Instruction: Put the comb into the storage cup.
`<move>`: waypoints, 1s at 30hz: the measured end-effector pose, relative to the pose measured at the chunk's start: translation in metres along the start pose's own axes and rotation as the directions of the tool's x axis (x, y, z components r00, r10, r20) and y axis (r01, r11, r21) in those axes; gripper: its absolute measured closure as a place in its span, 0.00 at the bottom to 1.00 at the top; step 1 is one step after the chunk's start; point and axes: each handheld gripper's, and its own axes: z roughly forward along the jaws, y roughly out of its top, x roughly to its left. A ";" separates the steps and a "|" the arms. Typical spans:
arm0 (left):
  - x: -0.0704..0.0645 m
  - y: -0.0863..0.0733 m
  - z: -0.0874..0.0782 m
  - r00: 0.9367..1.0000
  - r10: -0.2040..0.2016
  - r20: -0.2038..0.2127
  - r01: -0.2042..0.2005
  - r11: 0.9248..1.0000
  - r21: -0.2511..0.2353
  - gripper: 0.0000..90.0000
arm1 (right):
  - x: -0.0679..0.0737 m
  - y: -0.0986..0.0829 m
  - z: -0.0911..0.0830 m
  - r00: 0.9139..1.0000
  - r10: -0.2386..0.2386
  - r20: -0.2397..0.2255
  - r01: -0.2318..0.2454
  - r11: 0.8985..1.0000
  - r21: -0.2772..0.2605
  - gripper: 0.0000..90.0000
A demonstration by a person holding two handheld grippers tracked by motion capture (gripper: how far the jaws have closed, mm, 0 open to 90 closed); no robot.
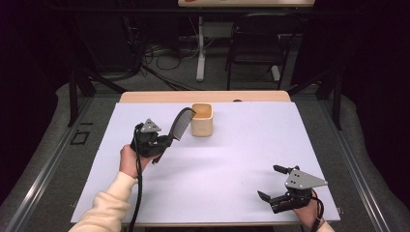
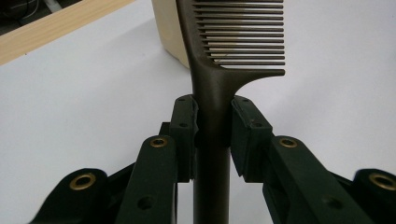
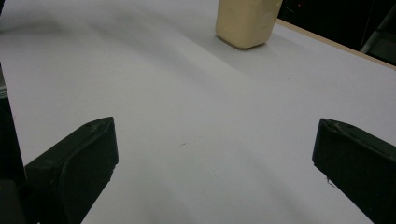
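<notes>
White table [image 1: 232, 169]: nearest us, the right tool [image 1: 275, 183] rests with jaws wide apart, empty.
Left tool [image 1: 167, 140]: clamped on a dark comb [image 1: 181, 123], teeth reaching the cup's rim.
Wooden cup [image 1: 202, 121]: we judge the comb goes in next, tipped upright, then released.

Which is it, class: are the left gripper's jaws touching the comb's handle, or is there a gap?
Touching. The left gripper view shows the left gripper with both jaws pressed flat against the comb handle, no gap either side.
</notes>
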 end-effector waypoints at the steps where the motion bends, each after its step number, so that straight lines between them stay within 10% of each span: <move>1: 0.000 0.001 0.000 1.000 0.004 0.001 -0.004 1.000 -0.002 0.80 | 0.000 0.000 0.000 1.000 0.000 0.000 0.000 1.000 0.000 0.00; 30: 0.001 0.024 -0.002 1.000 0.008 -0.001 -0.008 0.999 -0.039 0.80 | 0.000 0.000 0.000 1.000 0.004 0.001 -0.004 1.000 -0.003 0.00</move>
